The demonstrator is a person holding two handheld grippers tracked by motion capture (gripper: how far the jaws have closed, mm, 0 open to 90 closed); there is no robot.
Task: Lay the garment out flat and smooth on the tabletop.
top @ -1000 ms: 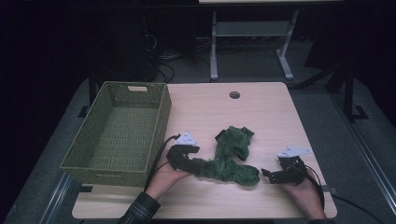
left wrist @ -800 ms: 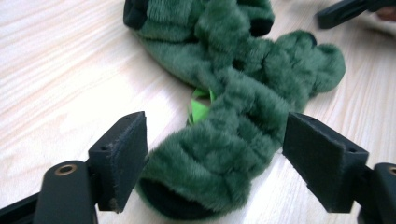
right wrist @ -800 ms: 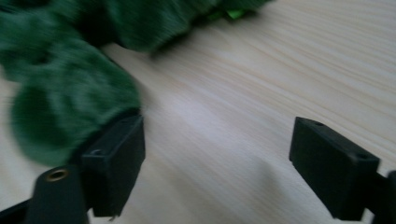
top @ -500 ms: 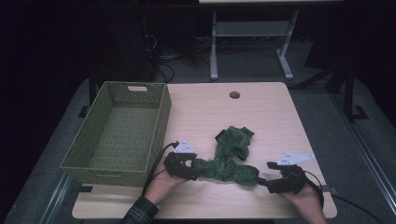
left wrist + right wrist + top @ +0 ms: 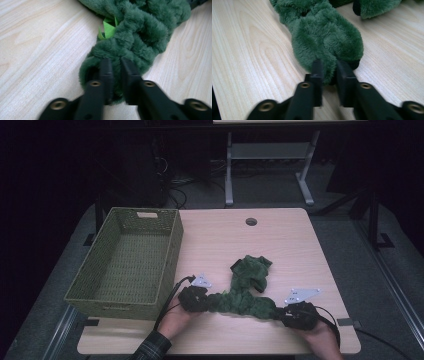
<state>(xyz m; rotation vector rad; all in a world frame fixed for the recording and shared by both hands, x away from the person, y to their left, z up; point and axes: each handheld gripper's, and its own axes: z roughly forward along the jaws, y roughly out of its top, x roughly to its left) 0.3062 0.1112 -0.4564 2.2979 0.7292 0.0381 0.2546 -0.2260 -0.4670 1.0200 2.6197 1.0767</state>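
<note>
We find the desk (image 5: 280, 245), pale wood grain with a cable hole, in a dark room. A woven basket (image 5: 125, 260) stands empty at its left. The green plush cloth (image 5: 245, 290) lies bunched near the front edge. The left tool (image 5: 115, 72) and right tool (image 5: 329, 72) have just closed, each pinching one end. The thin bites of pile could slip on lifting, in our judgement.

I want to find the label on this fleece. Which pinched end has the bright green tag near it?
The end in the left gripper: a light green tag pokes from the green fleece just beyond its jaws. The right gripper's end shows plain pile.
</note>
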